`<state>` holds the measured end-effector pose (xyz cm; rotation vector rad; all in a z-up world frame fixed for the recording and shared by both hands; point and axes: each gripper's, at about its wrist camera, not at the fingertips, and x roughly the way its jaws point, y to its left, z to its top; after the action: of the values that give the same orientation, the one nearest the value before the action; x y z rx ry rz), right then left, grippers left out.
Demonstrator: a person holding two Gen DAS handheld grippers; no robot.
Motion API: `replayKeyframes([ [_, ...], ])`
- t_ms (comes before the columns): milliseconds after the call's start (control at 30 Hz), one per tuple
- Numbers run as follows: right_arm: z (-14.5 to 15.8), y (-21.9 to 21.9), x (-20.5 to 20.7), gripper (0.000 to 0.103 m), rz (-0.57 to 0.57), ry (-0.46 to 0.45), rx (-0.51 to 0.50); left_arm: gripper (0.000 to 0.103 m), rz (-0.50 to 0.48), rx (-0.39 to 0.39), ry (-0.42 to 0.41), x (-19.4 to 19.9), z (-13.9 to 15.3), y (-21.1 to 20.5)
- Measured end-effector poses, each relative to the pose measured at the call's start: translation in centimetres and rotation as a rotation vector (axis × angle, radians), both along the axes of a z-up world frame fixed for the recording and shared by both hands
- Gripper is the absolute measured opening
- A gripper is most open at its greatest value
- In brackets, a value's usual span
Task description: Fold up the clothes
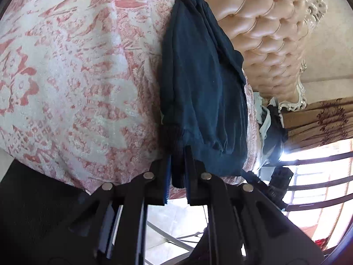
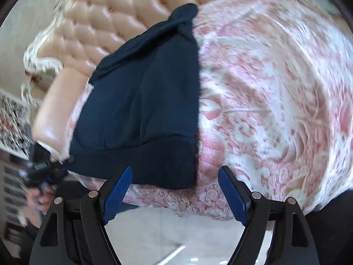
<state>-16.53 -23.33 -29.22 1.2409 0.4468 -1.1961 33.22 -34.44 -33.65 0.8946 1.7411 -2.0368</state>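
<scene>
Left wrist view shows the left gripper [image 1: 177,165] with its jaws drawn close together, pinching the ribbed hem corner of a dark navy garment [image 1: 203,84]. The cloth bunches into a thick fold between the two black fingers [image 1: 190,172] and runs away from them in long creases toward the tufted headboard [image 1: 269,35]. It hangs partly lifted at the pinched end, with the rest lying on the pink-and-white patterned bedspread [image 1: 72,75]. Beyond the garment's far edge a barred window [image 1: 317,183] glares white under a brown patterned curtain [image 1: 320,119].

Right wrist view, somewhat blurred, shows the right gripper [image 2: 175,190] with its jaws spread wide, blue pads [image 2: 118,196] facing inward and nothing between them. It sits at the near edge of the bed, just short of the navy garment [image 2: 141,101], whose broad ribbed waistband lies closest to the fingers without touching them. The garment looks like a sweatshirt or similar knit, laid lengthwise along the bedspread [image 2: 275,92], smooth across its middle, with a twisted, knot-like bunch at the far end near the headboard [image 2: 114,17]. At the waistband's left corner the other gripper [image 2: 47,170] grips the cloth, a person's hand [image 2: 40,196] visible beneath it. Pale glossy floor [image 2: 167,238] shows below the mattress edge.
</scene>
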Motion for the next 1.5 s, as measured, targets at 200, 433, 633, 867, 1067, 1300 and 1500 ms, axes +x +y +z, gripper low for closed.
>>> replayKeyframes([
  [200, -0.3, -0.4, 1.7, 0.082, 0.063, 0.050, -0.005, 0.012, -0.007, -0.007, 0.011, -0.2, 0.1, 0.0],
  [433, -1.3, -0.5, -0.5, 0.026, -0.003, -0.102, 0.039, 0.012, -0.008, -0.006, 0.031, -0.1, 0.3, -0.1],
  [633, -0.6, -0.6, -1.0, 0.019, -0.020, -0.082, 0.054, 0.012, -0.009, -0.002, 0.036, 0.0, 0.3, -0.1],
  [867, 1.6, -0.5, 0.1, 0.016, 0.016, -0.037, 0.060, 0.011, 0.000, 0.008, 0.096, 0.4, 0.7, 0.0],
  [1067, 2.2, -0.8, -2.5, 0.011, -0.037, -0.306, 0.056, 0.011, 0.006, 0.030, 0.124, 0.4, 0.7, -0.4],
  [1300, 0.3, -0.5, -4.4, 0.008, -0.085, -0.482, 0.084, 0.011, 0.008, 0.041, 0.146, 0.0, 1.0, -0.8],
  [1500, -0.4, -0.6, -4.2, 0.008, -0.066, -0.458, 0.095, 0.011, -0.023, 0.007, 0.105, -1.0, 1.6, -1.1],
])
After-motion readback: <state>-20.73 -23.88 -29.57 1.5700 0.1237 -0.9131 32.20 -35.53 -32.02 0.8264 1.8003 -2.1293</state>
